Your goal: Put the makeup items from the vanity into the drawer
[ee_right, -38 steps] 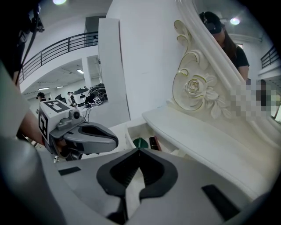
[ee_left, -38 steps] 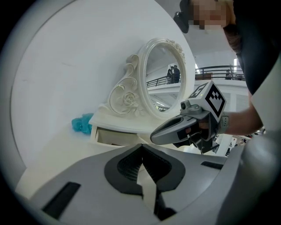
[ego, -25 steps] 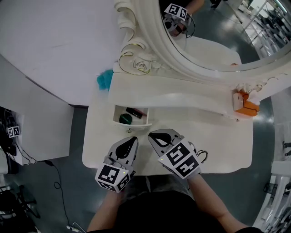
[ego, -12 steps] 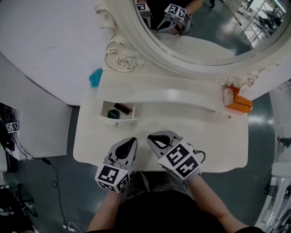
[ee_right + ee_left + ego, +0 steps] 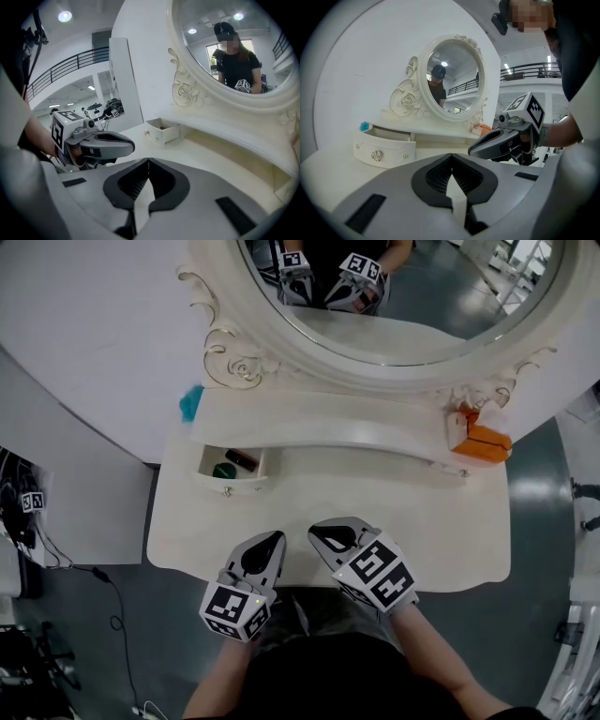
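Observation:
The small white drawer (image 5: 214, 480) stands pulled open at the vanity's left. Inside lie a round green item (image 5: 224, 471) and a dark lipstick-like tube (image 5: 243, 460). My left gripper (image 5: 269, 540) and right gripper (image 5: 322, 532) hover side by side over the tabletop's front edge, both shut with nothing between the jaws. From the left gripper view, the drawer front (image 5: 383, 151) is ahead to the left and the right gripper (image 5: 499, 140) to the right. The right gripper view has the drawer (image 5: 161, 131) far ahead and the left gripper (image 5: 98, 143) at its left.
A large oval mirror (image 5: 394, 296) in an ornate white frame backs the vanity tabletop (image 5: 375, 502). An orange and white box (image 5: 476, 438) sits on the raised shelf at the right. Something teal (image 5: 190, 403) pokes out behind the shelf's left end.
The view has drifted so the vanity and drawer sit further left and the mirror shows more. Both grippers stay shut near the front edge, barely moved.

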`<state>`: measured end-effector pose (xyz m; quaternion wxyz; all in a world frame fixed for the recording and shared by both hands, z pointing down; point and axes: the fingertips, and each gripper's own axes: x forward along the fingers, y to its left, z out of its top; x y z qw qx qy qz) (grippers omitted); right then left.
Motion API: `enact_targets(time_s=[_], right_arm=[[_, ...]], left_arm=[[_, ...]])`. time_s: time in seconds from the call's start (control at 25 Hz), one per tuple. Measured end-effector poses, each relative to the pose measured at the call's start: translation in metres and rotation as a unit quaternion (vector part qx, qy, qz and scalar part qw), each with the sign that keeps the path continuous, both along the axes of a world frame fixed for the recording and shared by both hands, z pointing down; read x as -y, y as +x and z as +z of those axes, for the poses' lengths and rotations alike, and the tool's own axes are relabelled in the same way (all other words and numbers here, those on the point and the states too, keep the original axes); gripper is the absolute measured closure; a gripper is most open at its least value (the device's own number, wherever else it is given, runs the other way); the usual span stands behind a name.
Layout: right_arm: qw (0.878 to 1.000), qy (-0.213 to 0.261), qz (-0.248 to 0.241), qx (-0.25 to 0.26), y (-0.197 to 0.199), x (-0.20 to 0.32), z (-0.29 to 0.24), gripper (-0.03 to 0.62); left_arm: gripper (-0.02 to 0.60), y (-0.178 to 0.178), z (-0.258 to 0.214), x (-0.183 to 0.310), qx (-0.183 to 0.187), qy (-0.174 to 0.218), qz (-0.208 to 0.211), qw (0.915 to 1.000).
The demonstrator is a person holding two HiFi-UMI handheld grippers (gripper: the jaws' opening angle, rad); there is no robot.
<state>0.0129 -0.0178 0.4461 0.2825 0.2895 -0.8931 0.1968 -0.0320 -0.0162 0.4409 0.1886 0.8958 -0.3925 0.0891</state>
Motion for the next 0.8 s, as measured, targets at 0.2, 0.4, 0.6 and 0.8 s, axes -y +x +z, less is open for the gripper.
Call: enact_targets(time_s=[0.2, 0.4, 0.6, 0.8], right_arm=[[1.000, 0.006, 0.016, 0.016, 0.006, -0.011, -0.006, 0.572], [0.998, 0.013, 0.038, 0.039, 0.001, -0.028, -0.017, 0.572], [0.999, 0.003, 0.033, 0.033, -0.017, -0.063, -0.020, 0.572], [0.999, -0.006, 0.039, 0.025, -0.034, -0.102, -0.013, 0.572]], left_arm=[[0.568, 0.003, -0.009, -0.009, 0.004, 0.012, 0.013, 0.9998], [0.568, -0.001, -0.019, -0.024, -0.002, 0.023, 0.029, 0.9993], [0.568, -0.023, -0.021, -0.048, -0.024, 0.012, 0.020, 0.9994], [0.568, -0.047, -0.011, -0.087, -0.031, -0.005, 0.016, 0.9994]])
